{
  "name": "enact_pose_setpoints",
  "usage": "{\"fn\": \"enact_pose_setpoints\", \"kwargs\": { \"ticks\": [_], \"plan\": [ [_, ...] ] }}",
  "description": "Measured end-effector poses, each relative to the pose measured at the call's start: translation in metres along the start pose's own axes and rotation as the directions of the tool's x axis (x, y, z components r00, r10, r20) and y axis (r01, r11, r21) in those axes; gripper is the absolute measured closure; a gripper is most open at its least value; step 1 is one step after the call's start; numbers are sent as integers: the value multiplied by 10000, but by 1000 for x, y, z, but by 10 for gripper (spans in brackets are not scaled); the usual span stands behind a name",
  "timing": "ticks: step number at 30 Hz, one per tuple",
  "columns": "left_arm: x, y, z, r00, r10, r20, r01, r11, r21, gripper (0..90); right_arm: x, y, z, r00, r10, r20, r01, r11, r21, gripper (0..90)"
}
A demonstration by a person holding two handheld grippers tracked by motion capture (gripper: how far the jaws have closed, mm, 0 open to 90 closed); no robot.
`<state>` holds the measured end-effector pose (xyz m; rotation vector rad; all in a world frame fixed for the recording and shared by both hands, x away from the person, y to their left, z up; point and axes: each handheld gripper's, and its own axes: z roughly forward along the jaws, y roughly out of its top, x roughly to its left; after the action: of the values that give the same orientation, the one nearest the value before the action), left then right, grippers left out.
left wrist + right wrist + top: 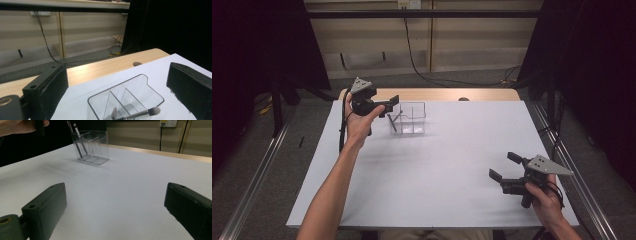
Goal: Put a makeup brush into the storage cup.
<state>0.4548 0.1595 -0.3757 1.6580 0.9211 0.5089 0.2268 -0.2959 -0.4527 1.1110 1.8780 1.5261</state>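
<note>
Left tool [388, 104]: It is up in the air at the far left part of the table, just over the left end of the clear box. A hand [358, 122] holds it. Its two black jaws stand wide apart. Nothing is between them.

Right tool [504, 166]: It is near the front right corner of the table, well away from the box. The other hand [544, 199] holds it. Its jaws are wide apart too, and they hold nothing. It points toward the middle of the table.

Clear box [408, 119]: It stands upright on the white table, at the far side and a bit to the left. It has thin walls inside that cut it into small parts. You can see right through it.

Brush [140, 113]: It is a thin brush with a shiny silver neck and a soft, pale tip. It leans inside the clear box, in the end part closest to the left tool. Its soft tip sticks up past the rim. In the right tool's view a second thin stick [69, 125] leans beside it in the same part.

Table [447, 165]: It has a white top. A strip of light wood [447, 94] shows along its far edge.

Behind the table: A black cable [414, 62] hangs down a pale wall and runs along the grey floor.
</note>
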Motion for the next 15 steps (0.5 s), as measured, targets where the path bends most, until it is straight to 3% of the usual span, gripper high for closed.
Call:
{"fn": "enact_pose_setpoints", "kwargs": {
  "ticks": [3, 15],
  "plan": [
    [0, 0, -3, 9999, -105, -38, 105, 9999, -65, 23, 0, 0, 1, 10000, -10, -1, 10, 10000, -8, 38],
    [-2, 1, -17, 9995, 228, -209, -232, 9996, -181, 23, 1, 1, -3, 10000, -39, 55, 39, 10000, -49, 36]
  ]
}}
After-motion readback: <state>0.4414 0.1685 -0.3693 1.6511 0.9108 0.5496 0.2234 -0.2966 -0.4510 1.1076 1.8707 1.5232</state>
